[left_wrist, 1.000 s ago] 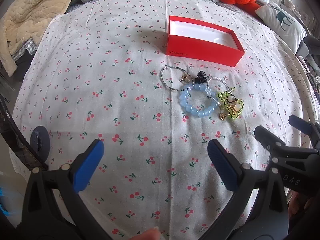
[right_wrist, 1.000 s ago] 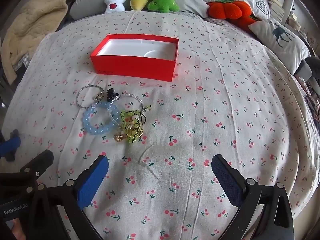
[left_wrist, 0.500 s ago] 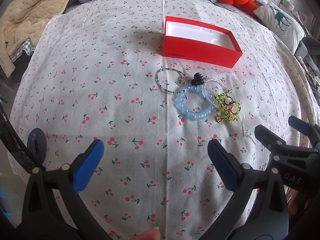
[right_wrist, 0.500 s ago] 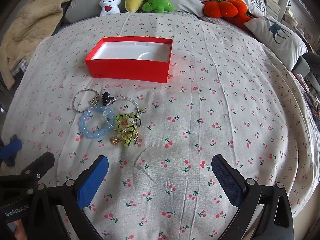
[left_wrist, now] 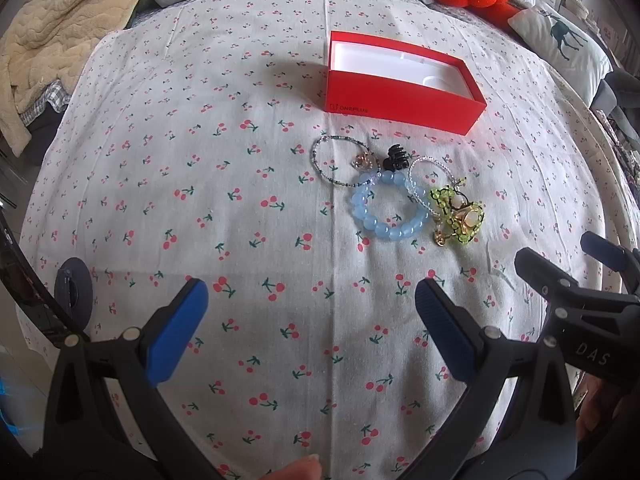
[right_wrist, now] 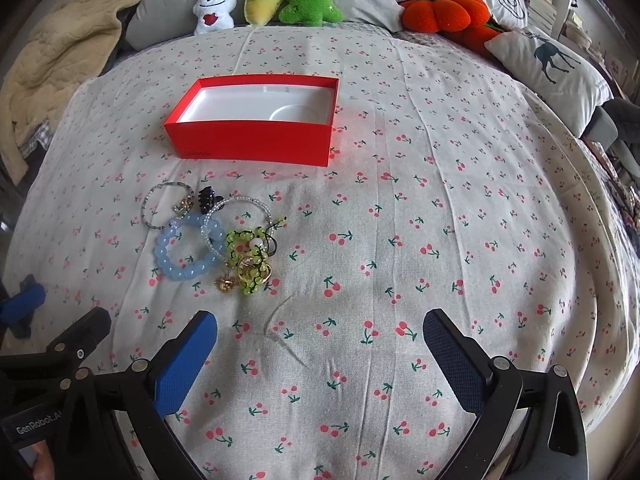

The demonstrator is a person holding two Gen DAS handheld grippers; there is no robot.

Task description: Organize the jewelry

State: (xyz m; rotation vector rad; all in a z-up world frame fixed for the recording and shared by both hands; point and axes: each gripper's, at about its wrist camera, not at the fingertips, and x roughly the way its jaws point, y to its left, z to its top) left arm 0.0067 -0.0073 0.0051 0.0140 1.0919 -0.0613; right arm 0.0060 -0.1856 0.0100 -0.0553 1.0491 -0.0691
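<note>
Jewelry (right_wrist: 208, 236) lay heaped on cherry-print sheet (right_wrist: 440, 240), just in front of red box (right_wrist: 256, 120), apart from it. Left gripper (left_wrist: 312, 320) hovered wide open, holding nothing. Right gripper (right_wrist: 320, 344) likewise gaped wide, nothing between its pads, near the heap.

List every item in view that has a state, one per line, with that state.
red box: lid off, nothing inside, upright on the bedspread.
blue bead bracelet: lying flat, outside the box, overlapped by the clear bead bracelet.
thin dark bead bracelet: flat, outside the box.
black hair clip: lying among the bracelets.
left claw: open, holding nothing.
right claw: open, holding nothing.
</note>
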